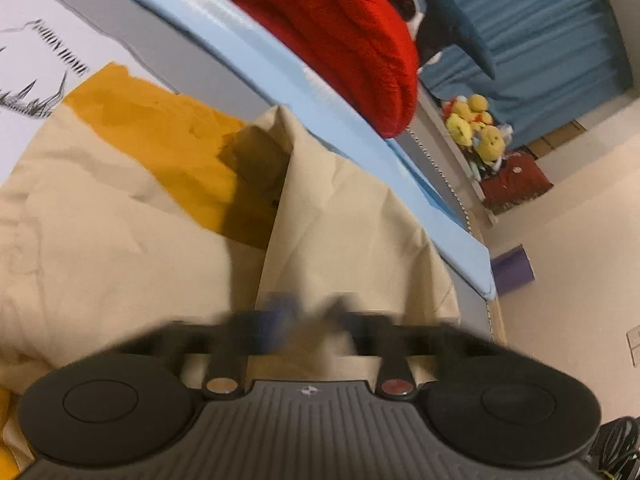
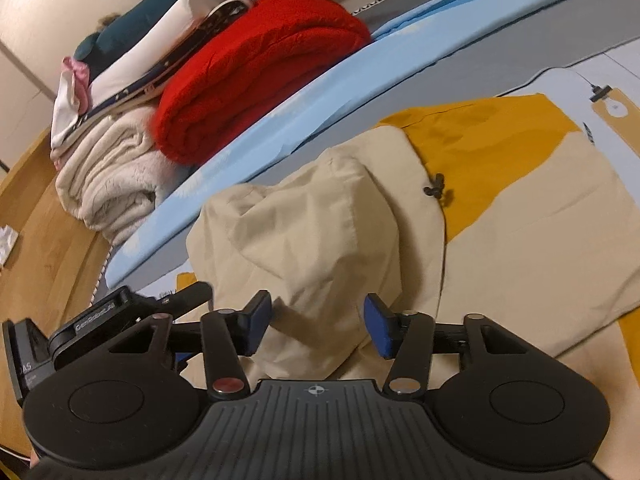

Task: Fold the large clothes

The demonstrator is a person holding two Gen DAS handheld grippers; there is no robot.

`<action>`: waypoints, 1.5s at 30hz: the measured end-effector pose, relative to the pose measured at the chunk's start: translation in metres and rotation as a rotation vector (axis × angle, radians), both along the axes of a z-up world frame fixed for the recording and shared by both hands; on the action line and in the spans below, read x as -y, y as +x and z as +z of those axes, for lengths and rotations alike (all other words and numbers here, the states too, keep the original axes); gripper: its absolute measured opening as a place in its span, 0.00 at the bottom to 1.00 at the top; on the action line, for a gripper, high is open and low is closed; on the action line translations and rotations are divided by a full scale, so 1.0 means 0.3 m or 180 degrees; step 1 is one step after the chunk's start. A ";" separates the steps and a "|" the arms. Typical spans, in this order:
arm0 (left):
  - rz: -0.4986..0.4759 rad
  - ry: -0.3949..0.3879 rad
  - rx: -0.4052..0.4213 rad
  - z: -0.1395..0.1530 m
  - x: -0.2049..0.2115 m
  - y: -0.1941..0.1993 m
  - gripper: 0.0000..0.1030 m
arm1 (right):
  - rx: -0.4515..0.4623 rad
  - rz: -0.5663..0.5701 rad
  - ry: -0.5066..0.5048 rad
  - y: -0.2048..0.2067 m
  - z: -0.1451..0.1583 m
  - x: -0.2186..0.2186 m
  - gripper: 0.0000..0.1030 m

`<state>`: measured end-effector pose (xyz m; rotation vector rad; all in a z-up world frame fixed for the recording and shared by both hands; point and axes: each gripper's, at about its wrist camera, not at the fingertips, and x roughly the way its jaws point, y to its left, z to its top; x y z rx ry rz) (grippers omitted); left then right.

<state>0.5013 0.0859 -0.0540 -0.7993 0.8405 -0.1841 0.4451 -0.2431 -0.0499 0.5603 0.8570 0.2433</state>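
- Firstly, in the left wrist view, the left gripper (image 1: 306, 320) was smeared by motion blur, its fingers drawn close together over a raised fold of the beige jacket (image 1: 120, 240); whether they actually pinched the cloth could not be told.
- The jacket lay spread on a pale printed sheet (image 1: 48, 40), its mustard lining (image 1: 172, 140) exposed toward the far side.
- Beyond the jacket ran a light blue mattress edge (image 1: 280, 80), and on it sat a folded red blanket (image 1: 340, 40).
- Farther off, yellow plush toys (image 1: 476, 128) were heaped near a blue curtain (image 1: 540, 20).
- Next, in the right wrist view, the right gripper (image 2: 316, 328) was sharp, its two blue-padded fingers (image 2: 378, 332) spread wide apart and closed on nothing.
- A rumpled hump of the beige jacket, likely the hood (image 2: 304, 220), rose between and just past those fingers.
- The rest of the jacket stretched flat to the right, with the mustard lining showing at its far edge and a small black cord toggle (image 2: 436, 186) at the seam.
- The left gripper's body appeared low at the left of this view, just beside the cloth.
- Behind lay the red blanket on the blue mattress edge, next to a cream fleece bundle (image 2: 108, 188).
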 end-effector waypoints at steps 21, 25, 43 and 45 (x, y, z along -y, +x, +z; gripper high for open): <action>-0.0015 0.1086 -0.0800 -0.038 0.016 -0.056 0.24 | -0.0780 0.0036 -0.0555 0.018 -0.140 -0.044 0.20; -0.0013 0.1389 0.0015 0.081 0.069 -0.083 0.32 | -0.0658 -0.0084 -0.0430 0.010 -0.111 -0.016 0.37; -0.1645 0.1324 -0.0524 -0.085 0.347 -0.091 0.28 | -0.0310 -0.0129 -0.0051 0.043 -0.111 -0.023 0.49; -0.1566 0.1287 -0.0393 -0.039 0.308 -0.078 0.30 | -0.0470 -0.0159 -0.0153 0.049 -0.150 -0.024 0.49</action>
